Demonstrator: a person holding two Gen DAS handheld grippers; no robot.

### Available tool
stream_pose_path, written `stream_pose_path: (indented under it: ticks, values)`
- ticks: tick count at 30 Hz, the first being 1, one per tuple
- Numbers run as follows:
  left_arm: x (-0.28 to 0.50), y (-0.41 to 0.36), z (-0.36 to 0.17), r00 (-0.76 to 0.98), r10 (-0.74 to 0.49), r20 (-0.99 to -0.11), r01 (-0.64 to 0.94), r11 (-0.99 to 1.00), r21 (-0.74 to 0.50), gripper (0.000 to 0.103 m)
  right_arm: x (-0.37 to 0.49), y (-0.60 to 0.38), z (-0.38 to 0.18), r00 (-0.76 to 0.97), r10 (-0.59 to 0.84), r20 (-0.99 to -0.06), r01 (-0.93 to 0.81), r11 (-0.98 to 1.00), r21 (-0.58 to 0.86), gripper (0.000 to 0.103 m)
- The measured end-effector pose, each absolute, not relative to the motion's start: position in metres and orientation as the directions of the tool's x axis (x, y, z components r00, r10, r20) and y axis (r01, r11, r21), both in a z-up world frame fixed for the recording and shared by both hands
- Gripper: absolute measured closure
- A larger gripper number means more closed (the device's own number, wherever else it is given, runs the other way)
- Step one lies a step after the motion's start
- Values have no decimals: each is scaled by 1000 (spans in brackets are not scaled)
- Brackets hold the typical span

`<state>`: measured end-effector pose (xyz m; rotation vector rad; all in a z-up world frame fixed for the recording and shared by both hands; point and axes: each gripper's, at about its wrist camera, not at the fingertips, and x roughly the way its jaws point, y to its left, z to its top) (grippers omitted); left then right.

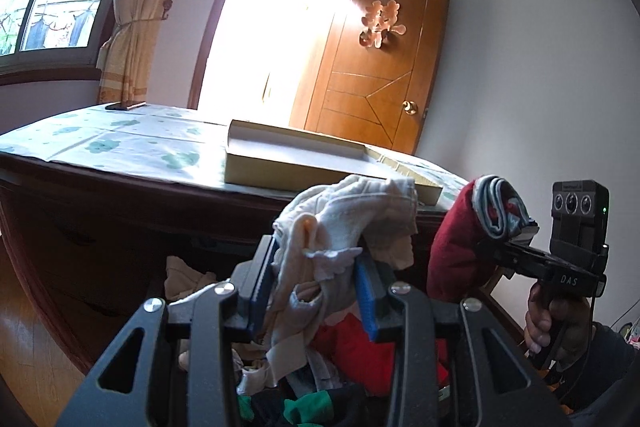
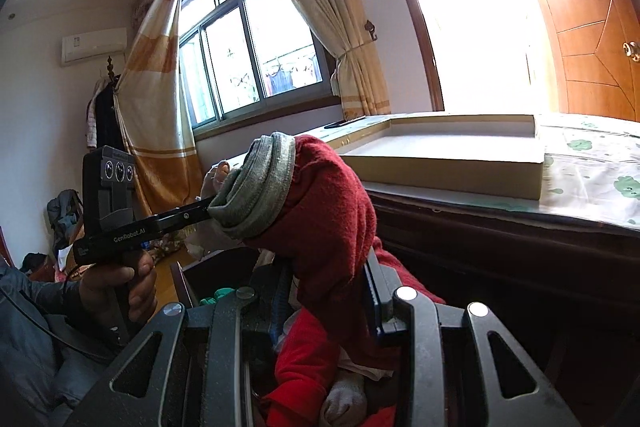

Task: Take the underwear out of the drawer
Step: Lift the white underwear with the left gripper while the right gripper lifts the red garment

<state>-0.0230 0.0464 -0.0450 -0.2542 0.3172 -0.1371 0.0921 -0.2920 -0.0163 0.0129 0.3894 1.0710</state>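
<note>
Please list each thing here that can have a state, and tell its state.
left gripper: shut on white garment
right gripper: shut on red garment
drawer: open, clothes inside
wooden door: swung open
curtain: tied back
cardboard box: open, lidless

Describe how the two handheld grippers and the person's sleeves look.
Both grippers are black pistol-grip tools with a boxy camera block on top carrying three round lenses. The left gripper has blue pads on its jaws, silver bolts on angular black links, and "GenRobot.AI" in white along its side. The right gripper reads "DAS" and shows a small green light. A thin black cable trails from each. The sleeves are dark grey-blue.
</note>
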Motion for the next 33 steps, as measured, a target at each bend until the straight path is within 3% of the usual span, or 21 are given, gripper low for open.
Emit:
stream_pose_path:
  ticks: [33]
  values:
    - [22, 42, 26, 952, -156, -262, 106, 975, -198, 67, 118, -300, 17, 432, 848, -307, -784, 521, 338, 69]
